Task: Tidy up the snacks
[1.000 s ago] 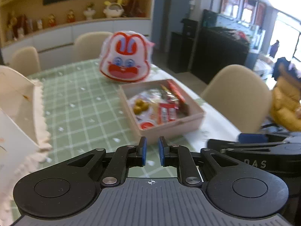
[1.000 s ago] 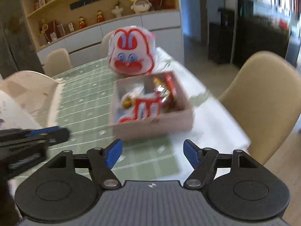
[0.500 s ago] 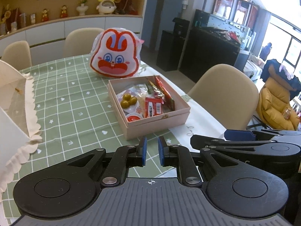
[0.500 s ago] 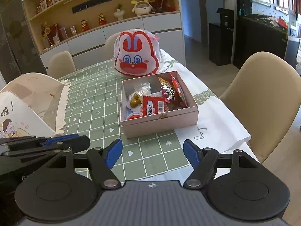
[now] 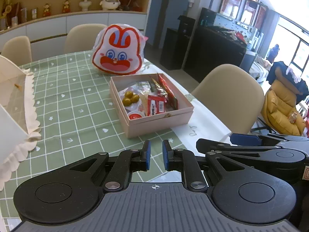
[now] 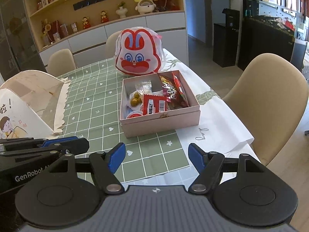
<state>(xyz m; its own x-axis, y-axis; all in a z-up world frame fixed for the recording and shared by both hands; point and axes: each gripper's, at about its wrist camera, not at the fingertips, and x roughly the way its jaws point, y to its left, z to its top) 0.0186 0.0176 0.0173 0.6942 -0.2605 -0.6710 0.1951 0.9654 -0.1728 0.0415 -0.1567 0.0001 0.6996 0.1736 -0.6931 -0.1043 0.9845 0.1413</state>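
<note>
**Snack box on the table, both claws held back**

The table [image 6: 92, 104] has a green checked cloth, with beige chairs [image 6: 270, 89] around it and a wall shelf [image 6: 108, 5] with small figures behind. Near the right edge stands an open pink box [image 6: 160, 121]. Inside it lie the snacks [image 6: 154, 102]: red packets, some round yellow-green pieces in clear wrap and a small red-lidded cup. Just behind the box stands a rabbit-face bag [image 6: 138, 54]. At the left is a white paper bag [image 6: 19, 112] with scalloped edge.

The left claw [image 5: 155, 155] hovers before the box, almost pressed together and holding nothing. The right claw [image 6: 157, 158] is spread wide, also not holding anything, beside the left one.
</note>
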